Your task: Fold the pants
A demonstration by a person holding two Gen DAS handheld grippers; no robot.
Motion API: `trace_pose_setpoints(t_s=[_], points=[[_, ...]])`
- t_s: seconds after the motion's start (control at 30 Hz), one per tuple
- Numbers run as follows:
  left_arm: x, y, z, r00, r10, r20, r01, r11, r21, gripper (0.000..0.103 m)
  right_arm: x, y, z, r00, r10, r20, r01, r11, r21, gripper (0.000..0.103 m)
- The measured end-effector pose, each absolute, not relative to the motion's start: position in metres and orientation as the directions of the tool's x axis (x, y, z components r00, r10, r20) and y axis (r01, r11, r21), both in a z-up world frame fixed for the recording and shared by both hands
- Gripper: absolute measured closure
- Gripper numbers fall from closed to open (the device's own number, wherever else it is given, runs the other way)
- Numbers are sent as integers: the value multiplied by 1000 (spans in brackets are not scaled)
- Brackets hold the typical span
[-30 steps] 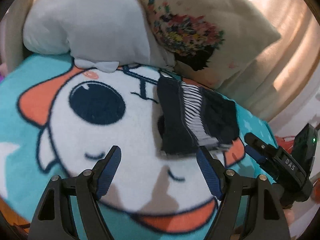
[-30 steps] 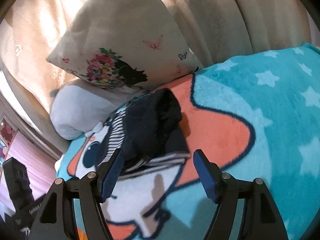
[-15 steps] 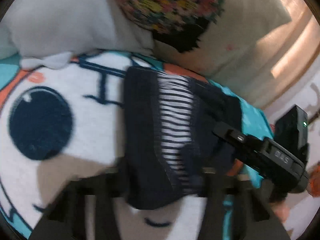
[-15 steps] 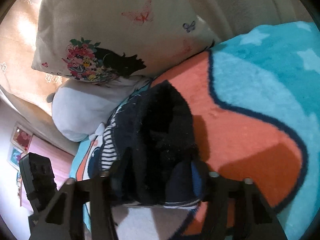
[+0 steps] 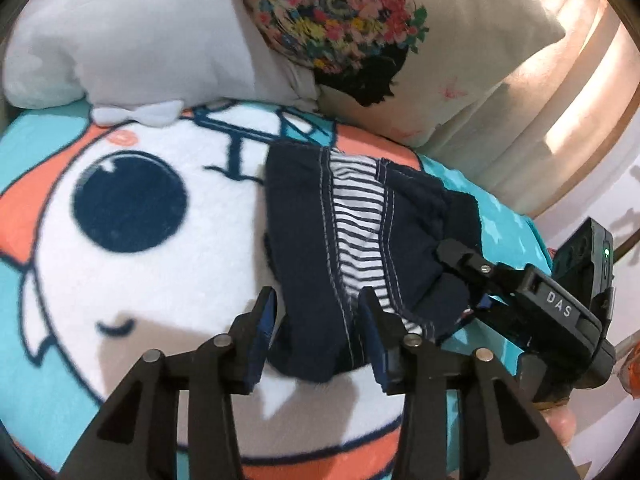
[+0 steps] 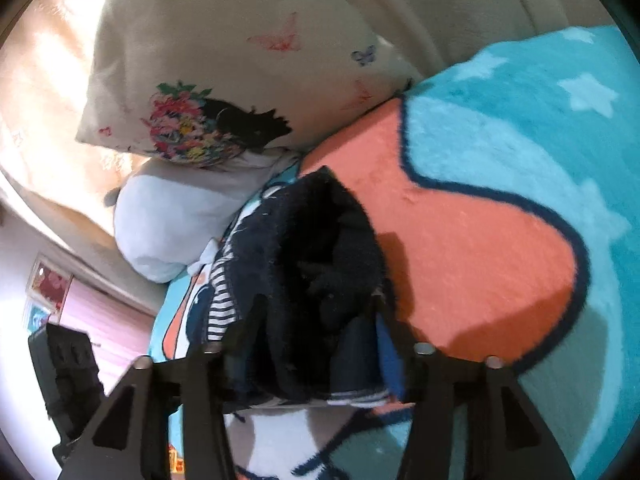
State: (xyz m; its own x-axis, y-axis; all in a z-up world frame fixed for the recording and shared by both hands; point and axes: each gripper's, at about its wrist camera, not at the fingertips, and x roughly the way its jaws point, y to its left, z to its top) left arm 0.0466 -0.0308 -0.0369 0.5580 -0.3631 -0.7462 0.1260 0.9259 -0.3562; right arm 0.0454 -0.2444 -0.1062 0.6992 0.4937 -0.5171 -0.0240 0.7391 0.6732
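Observation:
The folded navy pants [image 5: 360,232] with a striped white panel lie on a cartoon blanket [image 5: 160,280]. My left gripper [image 5: 316,316] straddles the near end of the bundle. Both blue pads touch the cloth, and the jaws are opening. In the right wrist view the dark pants [image 6: 312,248] fill the gap of my right gripper [image 6: 318,320], pressed by both fingers while those jaws also open. The left wrist view shows the right gripper [image 5: 460,280] at the bundle's right end, its lower finger hidden in cloth.
A grey pillow [image 5: 140,32] and a cream floral pillow [image 5: 440,40] lie just behind the pants. Beige curtains [image 5: 580,100] hang behind them. The teal, starred part of the blanket [image 6: 540,128] spreads to the right. A person's fingertip [image 5: 560,420] shows under the right gripper.
Both grippers moved in from just short of the pants and now have the bundle between their fingers. The jaws of each are narrower than a second ago.

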Motion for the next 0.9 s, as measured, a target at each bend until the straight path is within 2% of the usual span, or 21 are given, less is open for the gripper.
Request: trace_pose_setpoints(t_s=[0.03, 0.1, 0.17, 0.27, 0.5, 0.9], points=[[40, -28, -31, 586, -336, -738, 122, 936, -329, 59, 40, -246, -103, 715, 482, -507, -25, 742, 670, 41], [28, -21, -24, 636, -277, -721, 105, 956, -274, 47, 28, -249, -95, 746, 445, -495, -27, 763, 645, 38], [12, -14, -15, 704, -177, -688, 53, 979, -197, 38, 13, -252, -86, 782, 396, -481, -16, 784, 620, 32], [-6, -6, -8, 761, -47, -647, -34, 993, -112, 25, -10, -252, -72, 822, 347, -452, -15, 806, 592, 30], [-19, -2, -4, 793, 70, -605, -94, 996, -8, 16, -35, -227, -57, 846, 284, -452, -31, 872, 489, 27], [-33, -1, -8, 778, 5, -628, -49, 997, -54, 15, -44, -209, -59, 830, 279, -482, -33, 889, 457, 26]])
